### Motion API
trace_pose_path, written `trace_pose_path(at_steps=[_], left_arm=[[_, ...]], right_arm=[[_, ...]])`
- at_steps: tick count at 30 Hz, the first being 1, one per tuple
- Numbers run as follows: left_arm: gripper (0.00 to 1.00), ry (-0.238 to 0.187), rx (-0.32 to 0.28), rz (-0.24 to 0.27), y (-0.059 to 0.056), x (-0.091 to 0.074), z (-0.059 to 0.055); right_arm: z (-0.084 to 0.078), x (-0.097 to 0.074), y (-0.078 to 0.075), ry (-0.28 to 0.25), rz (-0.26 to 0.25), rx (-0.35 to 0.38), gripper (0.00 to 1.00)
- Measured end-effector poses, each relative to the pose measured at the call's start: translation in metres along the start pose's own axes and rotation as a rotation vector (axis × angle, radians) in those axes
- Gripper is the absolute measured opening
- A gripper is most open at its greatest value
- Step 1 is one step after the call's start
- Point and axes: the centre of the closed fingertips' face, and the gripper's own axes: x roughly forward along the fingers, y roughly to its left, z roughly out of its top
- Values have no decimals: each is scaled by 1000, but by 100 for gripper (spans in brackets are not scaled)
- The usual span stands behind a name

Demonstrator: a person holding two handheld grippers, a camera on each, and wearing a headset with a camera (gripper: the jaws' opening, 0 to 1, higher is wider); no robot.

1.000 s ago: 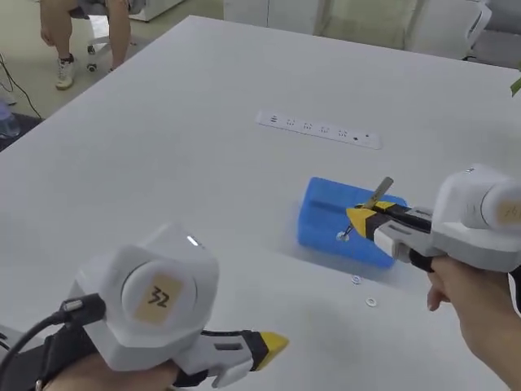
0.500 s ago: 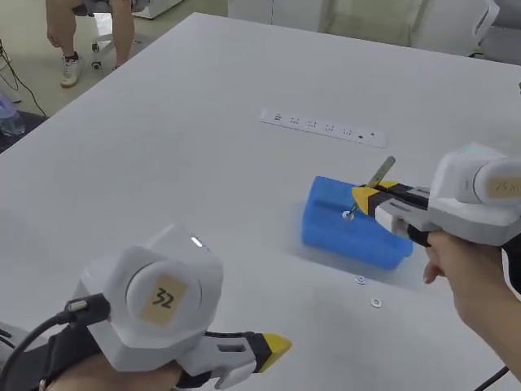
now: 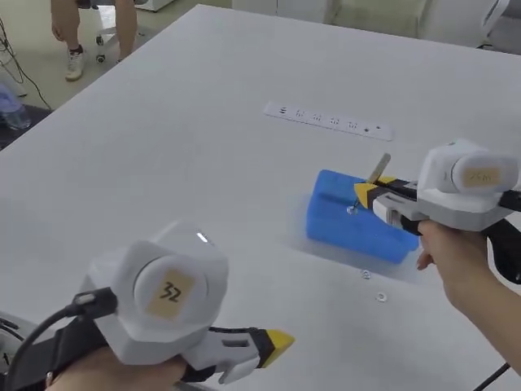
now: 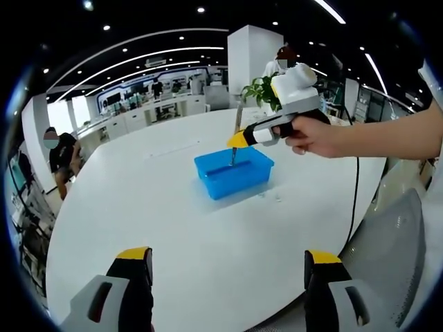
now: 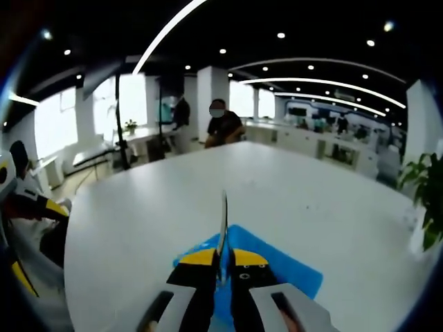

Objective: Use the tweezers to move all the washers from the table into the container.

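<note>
We find the right gripper (image 3: 364,195) pinching slim metal tweezers (image 3: 379,169) in its fingers, tip poised over the blue plastic container (image 3: 338,236) for a drop. Two small metal washers (image 3: 365,274) lie on the white worktop (image 3: 203,147) beside it. The left gripper (image 4: 228,257) idles, fingers spread.

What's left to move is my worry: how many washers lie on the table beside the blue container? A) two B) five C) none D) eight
A: two washers lie on the table by the blue container's near side, while the right claw holds the tweezers over it.
</note>
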Motion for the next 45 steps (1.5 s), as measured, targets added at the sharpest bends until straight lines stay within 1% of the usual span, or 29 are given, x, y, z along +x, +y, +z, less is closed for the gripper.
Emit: trace_pose_path(at_steps=[2,5,7,10,13,16,18,21,25,28,32,33,34,37,39,42,44,45], left_arm=[[93,0,-3,0,0,0,0],[93,8,6,4,1,1,-1],[93,12,8,4,1,1,-2],[92,13,10,3,1,1,-2],[92,18,16,7,2,1,-2],[93,13,20,11,2,2,0],[93,18,28,13,2,3,0],[92,17,28,7,0,3,0],[92,24,38,4,-2,4,-1],[92,25,30,3,-1,3,-1],[92,38,35,6,0,3,-5],[92,37,33,6,0,3,-5],[92,37,32,5,0,3,-5],[92,37,36,5,-1,3,-4],[92,37,37,4,-1,3,-4],[92,33,38,4,-1,3,-2],[92,33,37,4,-1,3,-2],[92,34,39,4,-1,3,-2]], right_arm=[[-8,3,2,25,-2,8,3],[-18,7,-1,41,-5,17,3],[-26,10,0,54,-4,21,3],[-30,10,2,66,-1,33,3],[-35,15,-1,72,-4,46,3],[-37,17,-2,77,-7,50,3],[-37,20,-3,80,-8,54,3],[-39,20,-4,87,-17,49,3],[-44,22,-3,91,-7,72,3],[-44,23,-2,98,1,62,3],[-48,24,-2,105,-3,69,3],[-47,24,-3,90,-3,72,3],[-49,24,-4,101,-5,71,3],[-48,23,-4,91,-7,82,3],[-48,23,-3,86,-5,73,3],[-48,24,-1,90,4,66,3],[-48,24,-2,92,10,77,4],[-48,24,-3,98,5,77,4]])
